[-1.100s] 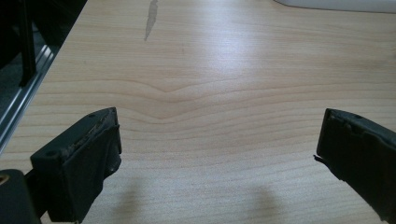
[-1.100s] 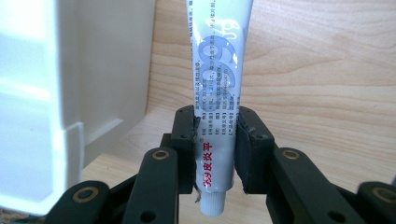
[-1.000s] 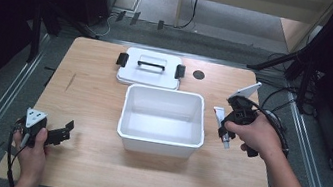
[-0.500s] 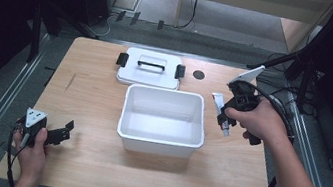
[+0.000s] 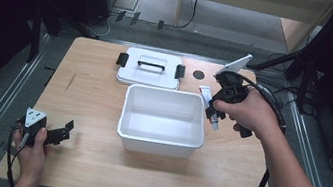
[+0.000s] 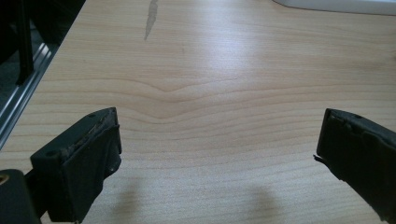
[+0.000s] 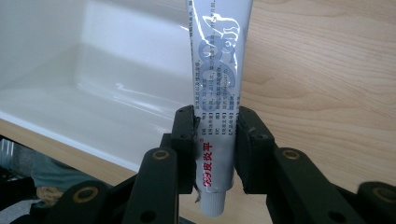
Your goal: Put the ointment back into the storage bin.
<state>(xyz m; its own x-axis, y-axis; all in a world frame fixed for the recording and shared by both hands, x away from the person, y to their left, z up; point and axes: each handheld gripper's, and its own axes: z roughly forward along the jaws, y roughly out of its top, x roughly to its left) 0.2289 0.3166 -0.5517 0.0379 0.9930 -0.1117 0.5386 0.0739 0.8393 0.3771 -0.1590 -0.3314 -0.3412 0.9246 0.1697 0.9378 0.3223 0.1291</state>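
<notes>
From above, the wooden table (image 5: 104, 89) carried a white tub (image 5: 162, 121) near its middle, open at the top and bare inside; behind it lay a white lid (image 5: 149, 68) with a handle on top and a dark clasp at either end, flat on the wood and just apart from the tub's far wall; a small dark round hole (image 5: 199, 74) sat in the tabletop beside the lid. The right hand (image 5: 247, 111) held the right gripper (image 5: 213, 112) just off the tub's right rim, and a white tube (image 5: 208, 105) stood clamped in it, one end toward the far side of the table, the cap end toward the person; a cable looped away from the gripper to the right. The left hand (image 5: 31, 150) rested at the near left corner with the left gripper (image 5: 63, 130) lying low over the wood, well apart from the tub.

Along the left gripper (image 6: 219, 154), the two black jaws stood wide apart with bare wood grain between them; a grey streak (image 6: 150, 18) marked the table farther off, and a white edge, too little of it to tell which thing, showed at the top right.

Along the right gripper (image 7: 215, 140), the jaws were closed narrowly on the tube (image 7: 217, 70), pinching it near its white cap; red and blue print ran along the tube; its long body reached out partly over the tub's (image 7: 84, 70) glossy inside and partly over the table (image 7: 327, 79).
</notes>
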